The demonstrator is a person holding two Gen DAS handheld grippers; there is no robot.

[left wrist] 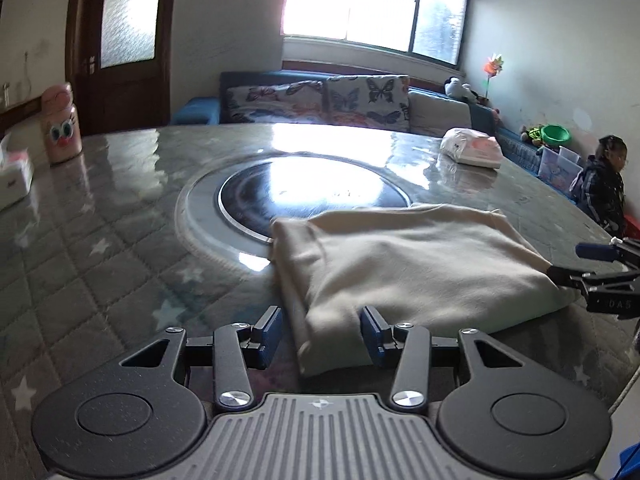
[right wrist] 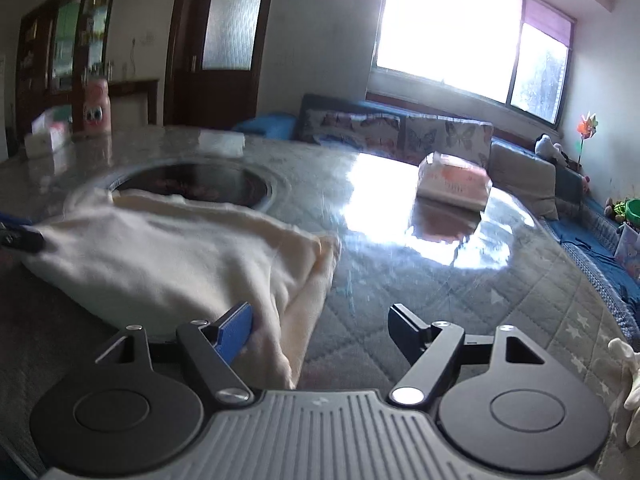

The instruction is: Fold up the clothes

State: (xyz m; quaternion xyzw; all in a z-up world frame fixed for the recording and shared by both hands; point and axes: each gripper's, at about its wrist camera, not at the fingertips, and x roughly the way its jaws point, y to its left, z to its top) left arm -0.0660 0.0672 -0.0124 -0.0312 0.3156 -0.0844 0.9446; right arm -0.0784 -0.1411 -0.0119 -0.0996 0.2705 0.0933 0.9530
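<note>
A cream garment lies folded into a thick rectangle on the grey quilted table. My left gripper straddles its near left corner; the jaws stand part open around the cloth, with a small gap at the left pad. In the right wrist view the garment spreads to the left. My right gripper is wide open at its near right corner. The blue left pad touches the cloth edge and the other finger hangs over bare table. Each gripper shows at the other view's edge: the right gripper, the left gripper.
A round dark glass inset sits mid-table, partly under the garment. A tissue pack lies at the far right, a pink bottle with a face and a tissue box at the far left. A person sits beyond the table's right edge.
</note>
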